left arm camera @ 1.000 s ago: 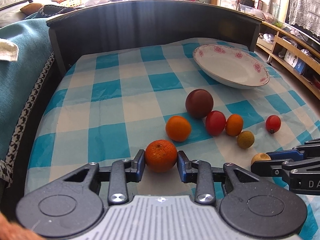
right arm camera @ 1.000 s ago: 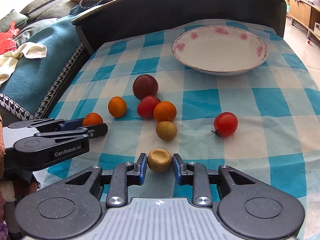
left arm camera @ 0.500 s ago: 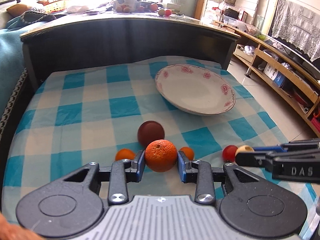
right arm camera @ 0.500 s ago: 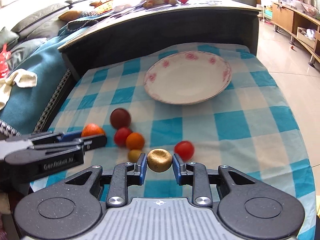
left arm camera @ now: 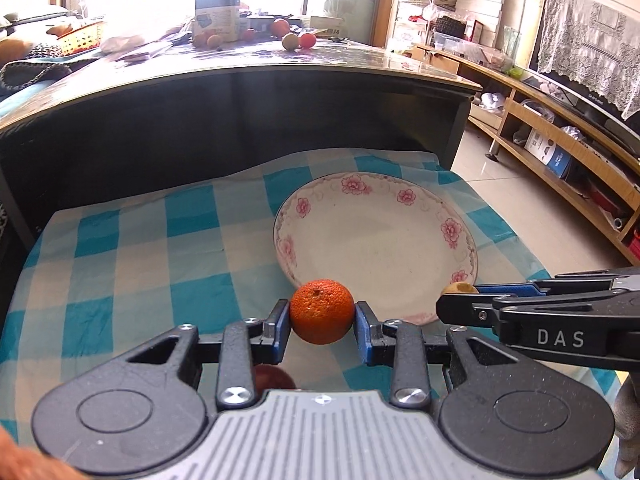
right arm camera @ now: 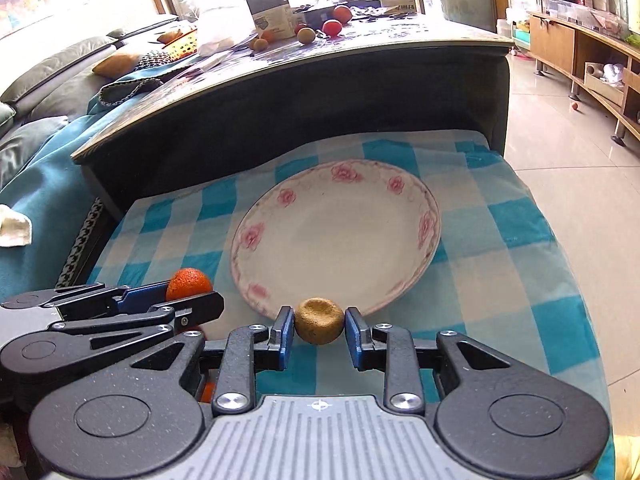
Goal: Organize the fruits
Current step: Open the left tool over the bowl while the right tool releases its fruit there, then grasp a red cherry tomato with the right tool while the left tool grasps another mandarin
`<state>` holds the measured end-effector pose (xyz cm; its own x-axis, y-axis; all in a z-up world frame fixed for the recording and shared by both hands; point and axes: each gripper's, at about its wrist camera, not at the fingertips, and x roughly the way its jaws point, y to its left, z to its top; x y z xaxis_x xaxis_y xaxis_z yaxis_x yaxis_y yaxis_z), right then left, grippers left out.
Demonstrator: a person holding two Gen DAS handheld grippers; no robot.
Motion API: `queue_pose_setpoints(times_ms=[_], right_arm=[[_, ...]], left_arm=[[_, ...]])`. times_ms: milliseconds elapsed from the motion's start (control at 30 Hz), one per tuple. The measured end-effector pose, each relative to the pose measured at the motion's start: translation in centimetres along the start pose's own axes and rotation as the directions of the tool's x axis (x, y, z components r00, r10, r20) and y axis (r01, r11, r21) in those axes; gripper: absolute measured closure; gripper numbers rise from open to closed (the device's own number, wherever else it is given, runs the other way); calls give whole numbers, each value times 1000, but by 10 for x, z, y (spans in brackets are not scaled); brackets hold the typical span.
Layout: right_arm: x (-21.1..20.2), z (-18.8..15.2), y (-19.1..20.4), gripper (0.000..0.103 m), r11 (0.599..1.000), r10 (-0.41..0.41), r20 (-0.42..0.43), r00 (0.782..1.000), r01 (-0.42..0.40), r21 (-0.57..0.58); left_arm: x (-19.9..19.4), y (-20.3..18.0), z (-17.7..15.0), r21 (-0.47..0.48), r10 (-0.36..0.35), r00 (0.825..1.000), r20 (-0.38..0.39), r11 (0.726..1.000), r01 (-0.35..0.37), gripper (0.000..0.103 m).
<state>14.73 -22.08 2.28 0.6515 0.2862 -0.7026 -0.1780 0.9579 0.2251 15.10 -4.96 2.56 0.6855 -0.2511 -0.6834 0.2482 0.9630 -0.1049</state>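
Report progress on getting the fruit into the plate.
Done: nothing; the plate holds no fruit. In hand: the left gripper clamps an orange, the right gripper a brown fruit, both at the plate's near rim. Left: drop both, then fetch the rest, such as the red fruit under the left gripper.

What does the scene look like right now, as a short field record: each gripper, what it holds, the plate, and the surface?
left gripper: shut on the orange mandarin, held at the plate's near rim
right gripper: shut on the small tan-brown fruit, held at the plate's near rim
plate: white with a pink flower border, nothing in it
surface: blue and white checked cloth
other fruit: a red one partly hidden under the left gripper
step left: neither fruit is in the plate yet
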Motion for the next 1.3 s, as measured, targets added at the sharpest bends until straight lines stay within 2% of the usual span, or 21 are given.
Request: queue_pose_setpoints(times_ms=[267, 733, 967, 1133, 1300], right_arm=[[22, 6, -4, 80, 999, -12, 2, 1000, 12, -53], [22, 14, -7, 77, 999, -7, 29, 1000, 8, -53], [8, 16, -11, 77, 1000, -15, 50, 999, 16, -21], [-11, 9, -4, 77, 1000, -15, 40, 999, 16, -24], [-39, 1, 3, 77, 1000, -7, 32, 999, 8, -24]], left_arm=[[27, -7, 7, 47, 11, 1000, -15, 999, -10, 61], [25, -4, 11, 50, 32, 999, 3, 998, -32, 57], [-1, 5, 10, 38, 51, 998, 19, 998, -52, 57], [-33, 8, 5, 34, 64, 998, 24, 997, -64, 57], [-72, 5, -3, 69, 81, 997, 18, 994, -82, 57]])
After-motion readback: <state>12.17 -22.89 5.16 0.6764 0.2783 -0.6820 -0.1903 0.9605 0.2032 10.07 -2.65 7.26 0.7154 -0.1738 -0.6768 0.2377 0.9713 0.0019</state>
